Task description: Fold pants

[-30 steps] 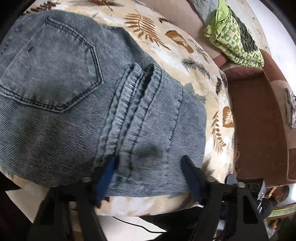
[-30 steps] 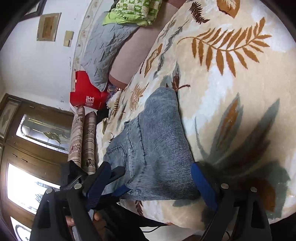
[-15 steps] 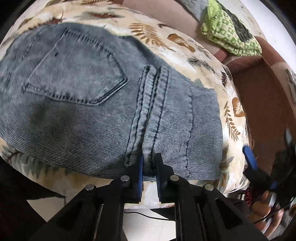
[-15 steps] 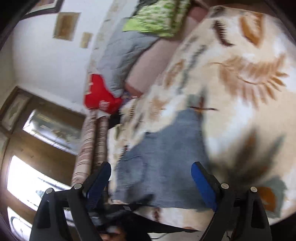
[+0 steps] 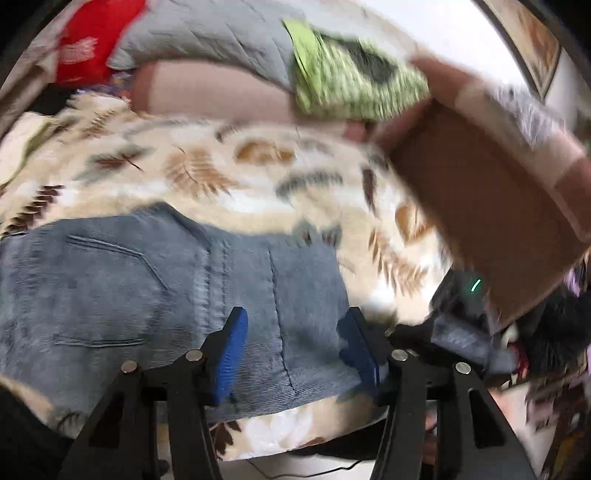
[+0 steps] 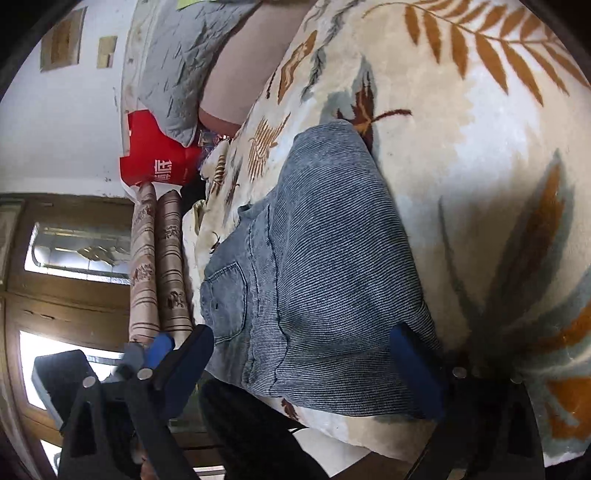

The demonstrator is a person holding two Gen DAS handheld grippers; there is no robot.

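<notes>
The folded blue denim pants (image 5: 147, 295) lie flat on a cream blanket with leaf print (image 5: 207, 177), back pocket up. My left gripper (image 5: 295, 347) is open just above the pants' near edge and holds nothing; this view is blurred. In the right wrist view the pants (image 6: 317, 273) lie between the fingers of my right gripper (image 6: 306, 369), which is open wide at their near edge and empty. The left gripper also shows at the lower left of the right wrist view (image 6: 147, 354).
A green patterned cloth (image 5: 354, 77) and a grey quilted cushion (image 5: 207, 33) lie at the back of the sofa. A red bag (image 6: 159, 158) and rolled brown fabric (image 6: 159, 266) stand beyond the blanket's end. A brown sofa armrest (image 5: 491, 206) is on the right.
My left gripper was open, shut on the pants' edge seam half a second ago, and is open again now, pulled back. The right gripper stayed open.
</notes>
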